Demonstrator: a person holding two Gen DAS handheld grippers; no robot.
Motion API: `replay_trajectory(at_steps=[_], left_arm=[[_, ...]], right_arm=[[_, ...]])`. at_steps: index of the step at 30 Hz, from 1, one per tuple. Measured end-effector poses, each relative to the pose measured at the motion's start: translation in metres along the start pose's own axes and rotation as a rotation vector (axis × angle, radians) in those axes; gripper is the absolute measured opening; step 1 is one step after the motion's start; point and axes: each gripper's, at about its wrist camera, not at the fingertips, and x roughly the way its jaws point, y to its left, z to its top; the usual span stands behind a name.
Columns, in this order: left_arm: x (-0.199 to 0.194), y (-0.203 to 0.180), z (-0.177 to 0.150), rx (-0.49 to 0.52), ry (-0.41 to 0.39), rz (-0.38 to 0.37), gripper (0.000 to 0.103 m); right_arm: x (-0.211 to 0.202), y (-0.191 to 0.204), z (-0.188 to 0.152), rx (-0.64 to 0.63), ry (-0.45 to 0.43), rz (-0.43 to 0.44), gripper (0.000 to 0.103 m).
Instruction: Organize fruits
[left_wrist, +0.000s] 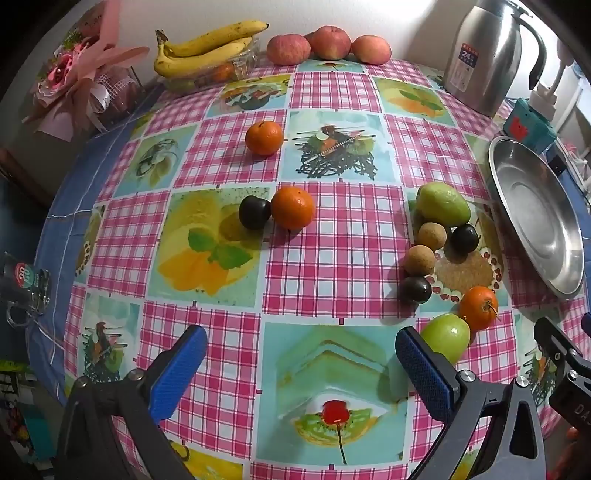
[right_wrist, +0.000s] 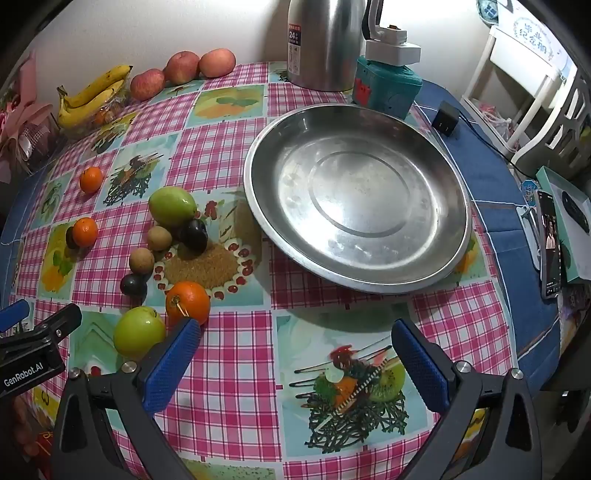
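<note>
Both grippers hang over the table (right_wrist: 236, 354), tipped steeply down at its pink-check cloth, and each has its jaws spread wide with nothing between them. The left gripper (left_wrist: 301, 360) sits over a printed cake square; the right gripper (right_wrist: 295, 349) is over the cloth just in front of the big steel dish (right_wrist: 356, 195), which holds nothing. The loose fruit lies left of that dish: a green apple (right_wrist: 139, 331) right beside the right gripper's left blue pad, an orange (right_wrist: 187, 302) touching it, then a dark plum (right_wrist: 133, 284), two brown longans (right_wrist: 141, 260), a second dark plum (right_wrist: 194, 235) and a green mango (right_wrist: 172, 205) bunched together. Farther left another orange (left_wrist: 292, 207) leans against a dark plum (left_wrist: 254, 212) that the right wrist view half hides, and a third orange (left_wrist: 264, 137) sits alone. At the wall, bananas (left_wrist: 207, 48) rest on a clear tray whose contents I cannot make out, next to three apples (left_wrist: 328, 44). The steel thermos (left_wrist: 487, 55) is cut off at the top in both views. A phone (right_wrist: 550, 243) lies at the table's right edge, its screen too small to read, and a pink bouquet (left_wrist: 77, 74) blurs at the far left.
</note>
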Motion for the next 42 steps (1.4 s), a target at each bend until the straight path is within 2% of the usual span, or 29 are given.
replay_trajectory(at_steps=[42], left_arm=[[0.0047, 0.0018, -0.004, -0.002, 0.007, -0.002, 0.103]], right_arm=[[0.0016, 0.0002, 0.0007, 0.0, 0.001, -0.001, 0.103]])
